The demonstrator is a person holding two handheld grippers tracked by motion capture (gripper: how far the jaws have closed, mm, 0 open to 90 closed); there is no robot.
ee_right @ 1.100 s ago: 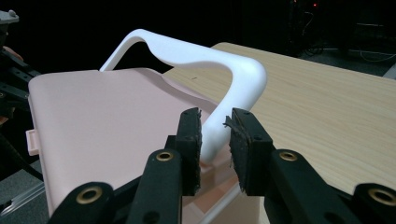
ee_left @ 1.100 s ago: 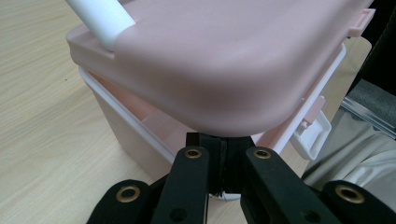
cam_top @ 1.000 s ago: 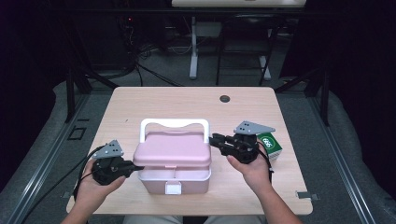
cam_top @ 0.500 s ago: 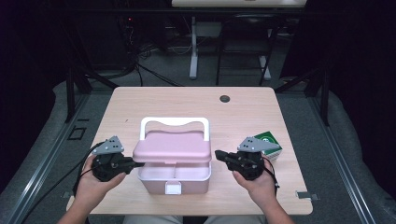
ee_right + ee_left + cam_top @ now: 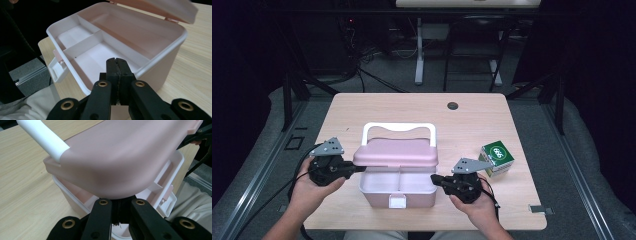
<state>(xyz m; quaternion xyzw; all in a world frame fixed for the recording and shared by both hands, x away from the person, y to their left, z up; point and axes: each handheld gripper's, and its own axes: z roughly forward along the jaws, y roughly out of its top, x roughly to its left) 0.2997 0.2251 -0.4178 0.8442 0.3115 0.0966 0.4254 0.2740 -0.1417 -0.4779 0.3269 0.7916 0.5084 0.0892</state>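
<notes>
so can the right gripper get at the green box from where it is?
Probably yes: the green box sits on bare table just beyond the right gripper, nothing between, though its jaws are shut and point the other way, at the pink case.

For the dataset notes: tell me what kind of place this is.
Likely a lab or recording studio: a lone wooden table on grey floor, dark curtained surroundings, cables and equipment stands behind, and a pink box being handled.

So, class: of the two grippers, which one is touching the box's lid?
The left gripper: its jaws sit under the pink lid's left edge. The right gripper is lower, beside the open box's right wall, away from the lid.
</notes>
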